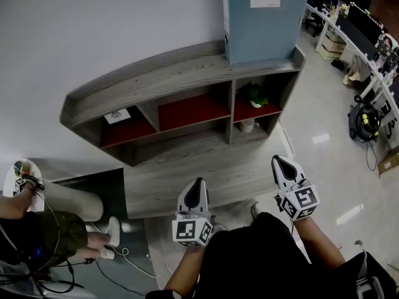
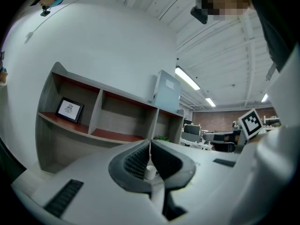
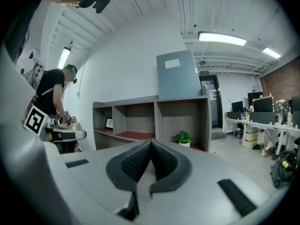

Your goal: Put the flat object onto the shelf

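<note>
**Left gripper (image 1: 198,184) and right gripper (image 1: 277,162) closed and empty before a grey shelf (image 1: 156,80)**

Both tools point toward the low unit from well short of it, each with its jaws pressed together on nothing. A small framed picture (image 1: 116,115), the flat thing in view, stands on the red board of the shelf's left-hand compartment. A potted plant (image 1: 255,96) sits in the right-hand compartment, and a tall blue-grey panel (image 1: 265,17) stands on top. A second person (image 1: 43,229) is off to the left.
</note>
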Action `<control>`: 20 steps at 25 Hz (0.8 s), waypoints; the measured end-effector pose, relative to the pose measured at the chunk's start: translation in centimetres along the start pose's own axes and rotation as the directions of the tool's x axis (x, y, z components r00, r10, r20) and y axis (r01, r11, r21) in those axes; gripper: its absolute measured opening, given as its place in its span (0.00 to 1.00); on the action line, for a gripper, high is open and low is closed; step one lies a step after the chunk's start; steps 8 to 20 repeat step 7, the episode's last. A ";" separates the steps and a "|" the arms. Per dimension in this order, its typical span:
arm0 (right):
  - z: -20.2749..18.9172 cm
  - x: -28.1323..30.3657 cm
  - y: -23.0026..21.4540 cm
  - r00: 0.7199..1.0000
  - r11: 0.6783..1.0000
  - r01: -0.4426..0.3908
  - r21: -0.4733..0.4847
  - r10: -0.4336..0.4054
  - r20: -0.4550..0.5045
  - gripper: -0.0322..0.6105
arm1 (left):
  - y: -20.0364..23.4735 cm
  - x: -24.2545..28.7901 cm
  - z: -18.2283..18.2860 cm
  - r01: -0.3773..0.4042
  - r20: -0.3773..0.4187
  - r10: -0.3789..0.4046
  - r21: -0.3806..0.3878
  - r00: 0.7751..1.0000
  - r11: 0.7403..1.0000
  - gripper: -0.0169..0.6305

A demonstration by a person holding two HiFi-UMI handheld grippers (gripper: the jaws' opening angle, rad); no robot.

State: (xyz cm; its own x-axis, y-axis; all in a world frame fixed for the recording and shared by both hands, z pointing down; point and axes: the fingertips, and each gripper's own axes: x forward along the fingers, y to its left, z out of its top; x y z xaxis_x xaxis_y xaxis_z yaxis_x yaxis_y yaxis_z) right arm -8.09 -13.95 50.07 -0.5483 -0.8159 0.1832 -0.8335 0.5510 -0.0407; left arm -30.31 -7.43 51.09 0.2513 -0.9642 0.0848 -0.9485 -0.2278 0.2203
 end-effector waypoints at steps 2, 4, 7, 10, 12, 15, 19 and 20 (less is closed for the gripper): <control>0.1 -0.4 0.3 1.000 1.000 0.012 -0.007 -0.012 0.006 0.05 | 0.1 -0.5 0.2 0.012 0.007 -0.012 -0.004 1.000 1.000 0.05; 0.1 -0.7 0.6 1.000 1.000 0.024 -0.006 -0.024 0.012 0.05 | 0.4 -1.0 0.2 0.017 0.012 -0.017 -0.007 1.000 1.000 0.05; 0.0 -0.9 1.0 0.999 0.999 0.041 -0.002 -0.041 0.023 0.05 | 1.0 -1.7 -0.2 0.017 0.013 -0.017 -0.013 1.000 1.000 0.05; 0.0 -0.9 1.0 0.999 0.999 0.041 -0.002 -0.041 0.023 0.05 | 1.0 -1.7 -0.2 0.017 0.013 -0.017 -0.013 1.000 1.000 0.05; 0.0 -0.9 1.0 0.999 0.999 0.041 -0.002 -0.041 0.023 0.05 | 1.0 -1.7 -0.2 0.017 0.013 -0.017 -0.013 1.000 1.000 0.05; 0.0 -0.9 1.0 0.999 0.999 0.041 -0.002 -0.041 0.023 0.05 | 1.0 -1.7 -0.2 0.017 0.013 -0.017 -0.013 1.000 1.000 0.05; 0.0 -0.9 1.0 0.999 0.999 0.041 -0.002 -0.041 0.023 0.05 | 1.0 -1.7 -0.2 0.017 0.013 -0.017 -0.013 1.000 1.000 0.05; 0.0 -0.9 1.0 0.999 0.999 0.041 -0.002 -0.041 0.023 0.05 | 1.0 -1.7 -0.2 0.017 0.013 -0.017 -0.013 1.000 1.000 0.05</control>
